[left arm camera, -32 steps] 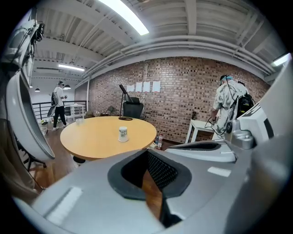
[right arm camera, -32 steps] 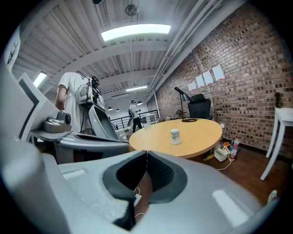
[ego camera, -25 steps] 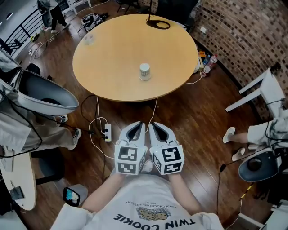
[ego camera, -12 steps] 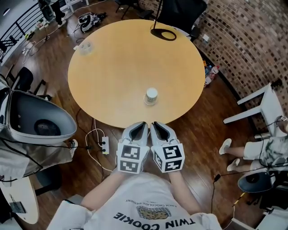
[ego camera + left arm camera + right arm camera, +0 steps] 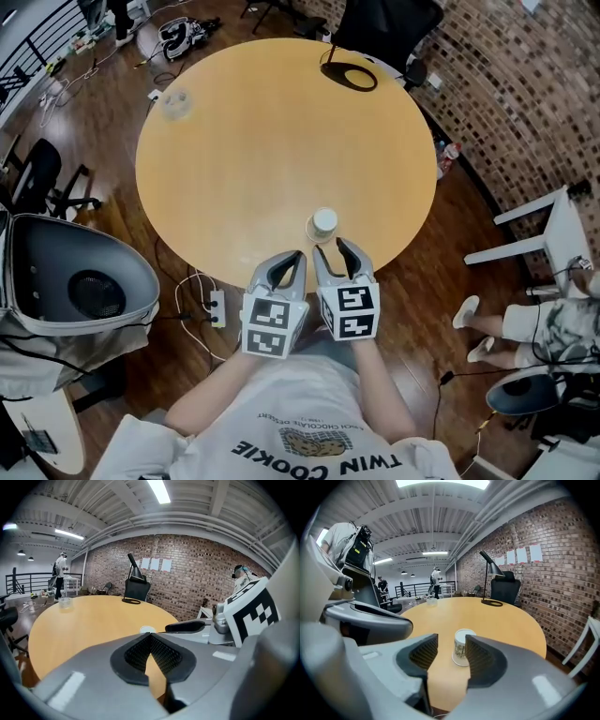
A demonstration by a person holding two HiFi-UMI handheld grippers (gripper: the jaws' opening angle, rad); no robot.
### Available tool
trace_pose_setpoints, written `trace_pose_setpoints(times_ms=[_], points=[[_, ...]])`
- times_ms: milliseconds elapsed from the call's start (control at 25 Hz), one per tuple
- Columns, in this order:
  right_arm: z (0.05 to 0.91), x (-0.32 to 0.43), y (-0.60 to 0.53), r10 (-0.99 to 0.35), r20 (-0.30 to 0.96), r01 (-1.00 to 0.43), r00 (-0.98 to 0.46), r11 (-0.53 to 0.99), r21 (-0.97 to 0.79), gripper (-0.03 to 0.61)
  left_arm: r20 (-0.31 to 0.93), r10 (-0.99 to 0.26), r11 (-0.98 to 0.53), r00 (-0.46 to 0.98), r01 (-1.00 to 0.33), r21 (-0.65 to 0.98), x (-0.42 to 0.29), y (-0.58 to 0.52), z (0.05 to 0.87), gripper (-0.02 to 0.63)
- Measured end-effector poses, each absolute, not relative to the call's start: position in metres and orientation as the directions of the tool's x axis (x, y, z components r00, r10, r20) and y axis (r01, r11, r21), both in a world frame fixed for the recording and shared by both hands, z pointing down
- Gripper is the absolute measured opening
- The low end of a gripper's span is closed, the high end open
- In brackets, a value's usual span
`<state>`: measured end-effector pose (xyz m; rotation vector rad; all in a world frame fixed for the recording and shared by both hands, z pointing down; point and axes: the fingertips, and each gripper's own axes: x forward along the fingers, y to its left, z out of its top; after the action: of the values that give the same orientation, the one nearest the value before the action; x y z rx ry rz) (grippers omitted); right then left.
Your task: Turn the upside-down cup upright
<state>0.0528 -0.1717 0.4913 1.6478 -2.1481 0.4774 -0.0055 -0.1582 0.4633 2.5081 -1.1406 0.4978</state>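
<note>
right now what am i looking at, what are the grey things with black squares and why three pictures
No robot: a person holds two hand grippers, each with two jaws; the cubes with squares are part of them. One picture comes from a camera on the person's head, looking down; the other two ride on the grippers and look along their jaws. On the table stand an upside-down cup, a glass and a lamp. The left gripper is shut and empty. The right gripper has just been opening its jaws; the cup stands just ahead of them, nothing is held.
</note>
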Motion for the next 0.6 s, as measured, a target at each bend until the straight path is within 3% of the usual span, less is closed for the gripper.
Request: trace_pose_setpoints(times_ms=[240, 600], points=[[0.514, 0.065, -0.202, -0.809, 0.525, -0.955, -0.265, 0.295, -0.026, 0.261, 0.461, -0.677, -0.579, 0.574, -0.802, 0.148, 0.006, -0.188, 0.467, 0.006], [0.536, 0.072, -0.240, -0.752, 0.581, -0.927, -0.311, 0.375, -0.011, 0.273, 0.473, -0.732, -0.490, 0.491, -0.861, 0.135, 0.015, -0.224, 0.464, 0.006]])
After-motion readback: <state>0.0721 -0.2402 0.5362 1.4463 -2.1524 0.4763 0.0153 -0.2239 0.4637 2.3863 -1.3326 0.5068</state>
